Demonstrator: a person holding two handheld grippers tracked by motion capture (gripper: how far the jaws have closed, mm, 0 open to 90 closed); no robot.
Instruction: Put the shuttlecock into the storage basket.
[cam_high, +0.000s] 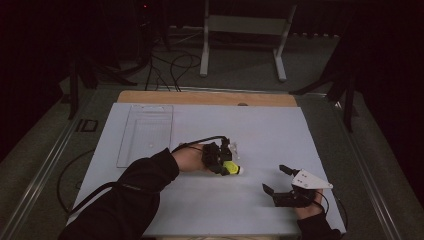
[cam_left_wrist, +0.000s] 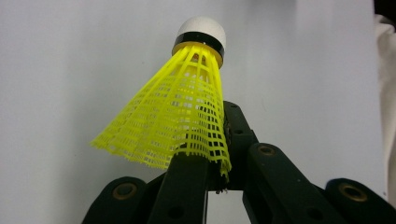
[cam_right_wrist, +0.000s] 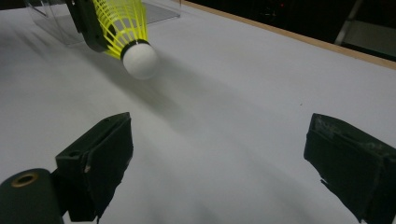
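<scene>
Black claw (cam_left_wrist: 212, 163) (matte) on yellow mesh shuttlecock (cam_left_wrist: 180, 112)

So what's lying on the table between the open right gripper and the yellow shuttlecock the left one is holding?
Nothing: in the high view, bare white table separates the right gripper from the shuttlecock; the right gripper view agrees.

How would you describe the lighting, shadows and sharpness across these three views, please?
High view: dim, the surroundings nearly black, the white table evenly lit. Left gripper view: bright and crisp on the yellow shuttlecock pinched in the left gripper. Right gripper view: soft shadows under the shuttlecock, and the right gripper has near pads slightly blurred.
</scene>
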